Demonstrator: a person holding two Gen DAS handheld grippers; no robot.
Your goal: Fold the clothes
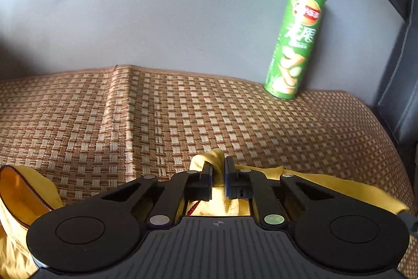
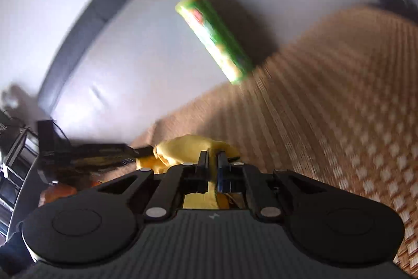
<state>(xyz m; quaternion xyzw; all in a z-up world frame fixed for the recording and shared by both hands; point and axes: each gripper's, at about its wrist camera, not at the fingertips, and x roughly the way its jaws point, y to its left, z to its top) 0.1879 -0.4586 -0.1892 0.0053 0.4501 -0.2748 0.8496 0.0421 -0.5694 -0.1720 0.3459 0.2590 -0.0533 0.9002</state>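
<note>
Pinching a bunched fold of the yellow garment (image 1: pixel 218 161) between its nearly closed fingers, the left gripper (image 1: pixel 218 169) holds the cloth just above the woven mat (image 1: pixel 183 109); the right gripper (image 2: pixel 213 161) likewise has its jaws pressed onto a ridge of the same yellow fabric, which balloons up ahead of its tips. Both grips look like thick gathers rather than a clean single edge, so the fold would likely go better if the two held points are kept level and drawn apart until the cloth between them is taut, then lowered together so it lands flat. Part of the garment, a dark-trimmed opening (image 1: pixel 23 190), droops at the left gripper's lower left and could drag or tuck under. The right wrist view is smeared, so how much cloth hangs there cannot be told. Ahead, the mat lies broad and bare, with one raised seam (image 1: pixel 117 101) that may snag a sliding hem. Farther back a green crisp can (image 1: pixel 295 43) leans on the pale sofa backrest (image 1: pixel 156 4), well clear to the right; the padded armrest (image 1: pixel 402 85) bounds that side
</note>
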